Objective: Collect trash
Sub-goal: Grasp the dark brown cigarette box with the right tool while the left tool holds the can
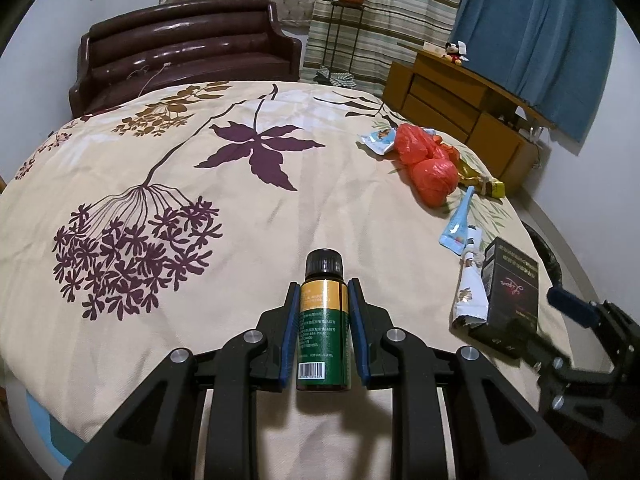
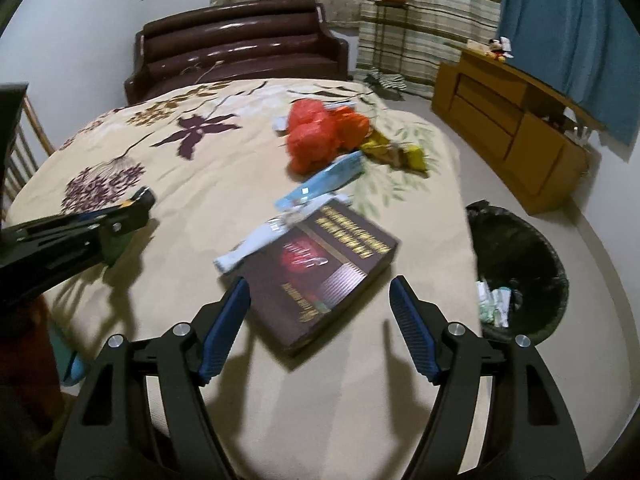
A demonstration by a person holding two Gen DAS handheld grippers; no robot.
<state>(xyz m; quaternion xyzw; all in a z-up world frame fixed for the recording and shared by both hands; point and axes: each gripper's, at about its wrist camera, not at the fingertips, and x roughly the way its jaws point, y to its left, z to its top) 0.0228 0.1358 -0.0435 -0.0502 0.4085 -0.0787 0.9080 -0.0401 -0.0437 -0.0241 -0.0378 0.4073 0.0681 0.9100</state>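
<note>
My left gripper is shut on a small brown bottle with a black cap and a green and yellow label, held just above the floral bedspread. The right wrist view shows that gripper at the left. My right gripper stands open over the near end of a dark flat box, whose corner lies between the fingers; the pads do not touch it. A white wrapper leans on the box. Beyond it lie a blue wrapper, orange plastic bags and a yellow wrapper.
A black-lined trash bin with some trash inside stands on the floor to the right of the bed. A dark brown sofa is behind the bed. A wooden cabinet stands along the right wall.
</note>
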